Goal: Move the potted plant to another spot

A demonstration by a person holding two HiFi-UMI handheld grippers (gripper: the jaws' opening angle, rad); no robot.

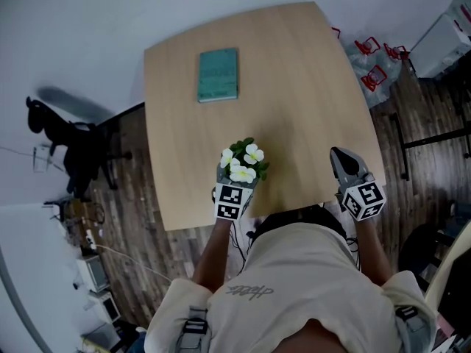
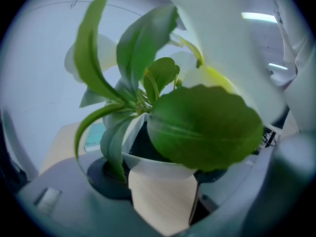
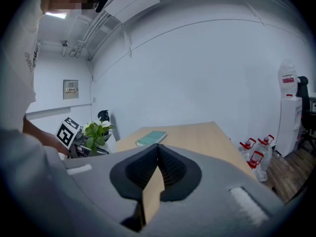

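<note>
1. My left gripper (image 2: 164, 176) has its jaws spread wide and clamped on the potted plant (image 2: 202, 127). The white pot sits squarely between my pads, and the leaves crowd the space above them.
2. By my reckoning the grab is done. Carrying the plant to a new spot on the table (image 1: 294, 87) and letting go are left. A teal book (image 1: 218, 74) lies well ahead of my left jaws.
3. My right gripper (image 3: 157, 154) is closed tip to tip on nothing, with the plant off to its left.
4. Foliage hides the pot's base, so I cannot tell whether it rests on the table or hangs clear.
</note>
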